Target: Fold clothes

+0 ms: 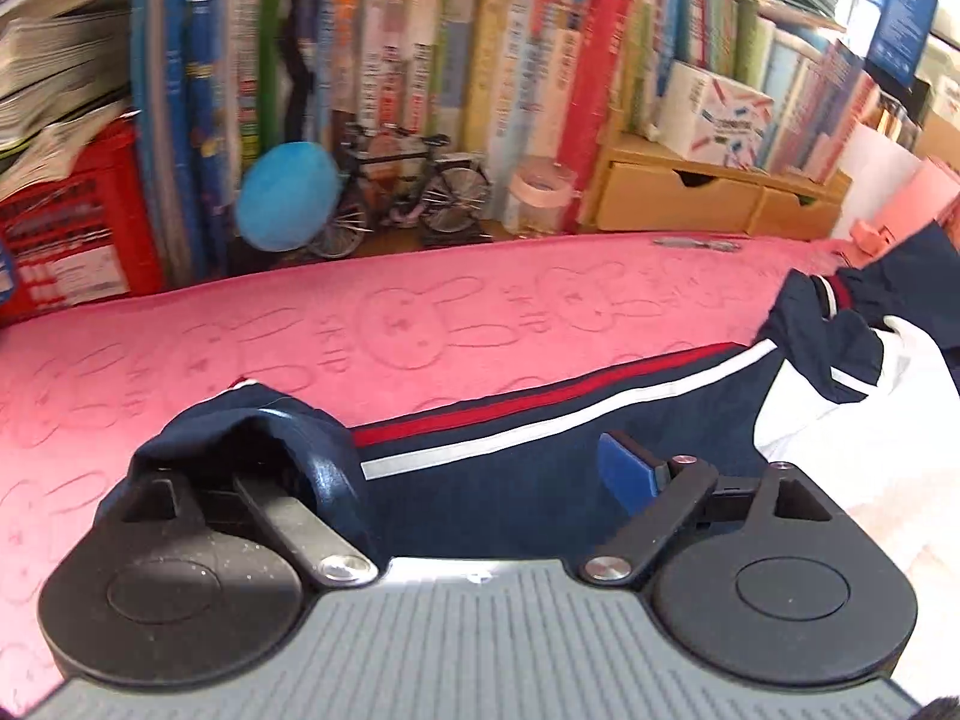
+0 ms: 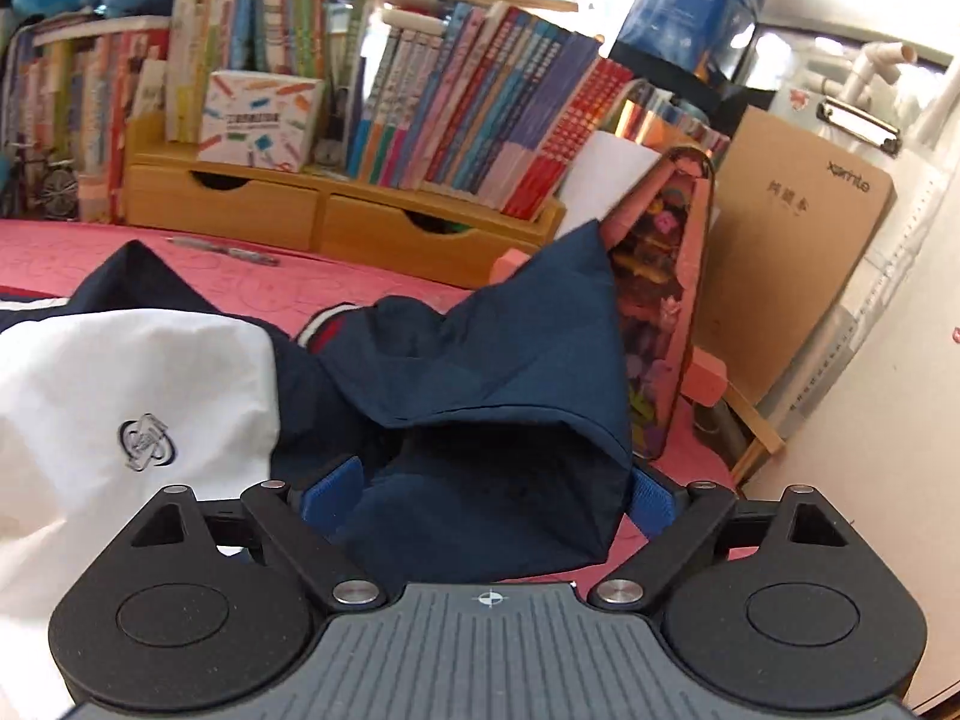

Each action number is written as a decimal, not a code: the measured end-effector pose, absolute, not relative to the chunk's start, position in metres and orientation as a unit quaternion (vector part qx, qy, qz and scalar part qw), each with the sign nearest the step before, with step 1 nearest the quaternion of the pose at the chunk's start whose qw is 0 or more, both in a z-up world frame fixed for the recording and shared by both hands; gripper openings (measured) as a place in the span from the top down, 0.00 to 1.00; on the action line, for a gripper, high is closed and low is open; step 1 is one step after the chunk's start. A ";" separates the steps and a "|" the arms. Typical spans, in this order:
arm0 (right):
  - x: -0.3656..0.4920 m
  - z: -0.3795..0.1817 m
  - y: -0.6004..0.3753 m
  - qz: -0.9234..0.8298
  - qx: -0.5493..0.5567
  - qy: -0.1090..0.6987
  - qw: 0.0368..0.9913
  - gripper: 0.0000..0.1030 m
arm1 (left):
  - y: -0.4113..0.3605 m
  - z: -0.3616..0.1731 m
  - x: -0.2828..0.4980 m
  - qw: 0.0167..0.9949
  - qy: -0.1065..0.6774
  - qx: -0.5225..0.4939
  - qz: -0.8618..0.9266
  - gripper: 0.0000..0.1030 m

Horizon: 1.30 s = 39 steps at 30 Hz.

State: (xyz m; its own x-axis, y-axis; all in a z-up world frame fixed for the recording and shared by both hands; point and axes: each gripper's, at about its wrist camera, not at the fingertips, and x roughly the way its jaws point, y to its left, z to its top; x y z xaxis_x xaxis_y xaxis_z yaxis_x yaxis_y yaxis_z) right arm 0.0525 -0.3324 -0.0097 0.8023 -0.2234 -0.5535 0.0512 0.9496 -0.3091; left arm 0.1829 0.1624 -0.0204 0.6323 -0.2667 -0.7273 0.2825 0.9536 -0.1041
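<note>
The left gripper has its fingers spread wide, the navy cuff of the jacket draped over its left finger while the blue pad of the other lies bare on the cloth. The right gripper is also spread wide, a loose navy fold of the same jacket bunched between its blue pads without being pinched. The jacket, navy with red and white stripes and a white panel, lies across the pink bunny-patterned mat, well short of its far edge, where books and wooden drawers stand.
</note>
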 end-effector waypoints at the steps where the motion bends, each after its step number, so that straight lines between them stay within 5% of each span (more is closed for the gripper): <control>1: 0.051 -0.005 -0.323 -0.052 -0.138 0.298 0.943 0.07 | 0.151 -0.024 0.189 0.899 0.406 0.027 -0.160 0.10; 9: 0.146 0.009 -0.259 0.165 0.014 0.327 0.930 0.02 | 0.127 -0.041 0.165 0.889 0.413 0.084 -0.179 0.08; 14: 0.235 -0.045 -0.177 0.164 -0.027 0.435 0.885 0.01 | 0.155 -0.033 0.119 0.899 0.408 0.061 -0.149 0.08; 15: 0.246 -0.058 -0.167 0.141 -0.043 0.454 0.879 0.11 | 0.170 -0.027 0.104 0.903 0.406 0.036 -0.134 0.07; 16: 0.254 -0.069 -0.160 0.132 -0.046 0.471 0.871 0.40 | 0.189 -0.022 0.090 0.907 0.404 0.000 -0.117 0.06; 18: 0.257 -0.075 -0.156 0.143 -0.029 0.471 0.870 0.63 | 0.232 -0.012 0.065 0.909 0.402 -0.080 -0.076 0.04; 19: 0.256 -0.072 -0.155 0.151 -0.023 0.467 0.871 0.83 | 0.253 -0.009 0.055 0.908 0.397 -0.119 -0.052 0.03; 20: 0.253 -0.067 -0.154 0.159 -0.013 0.462 0.872 0.88 | 0.268 -0.007 0.050 0.911 0.390 -0.132 -0.029 0.03; 27: 0.262 -0.028 -0.139 0.155 0.036 0.392 0.906 0.91 | 0.259 -0.011 0.094 0.917 0.378 -0.118 -0.057 0.01; 32: 0.269 0.009 -0.125 0.182 0.057 0.320 0.928 0.91 | 0.239 -0.039 0.139 0.888 0.411 -0.205 -0.016 0.00; 39: 0.267 -0.021 -0.118 0.188 0.035 0.345 0.919 0.92 | 0.226 -0.056 0.130 0.893 0.392 -0.217 0.047 0.00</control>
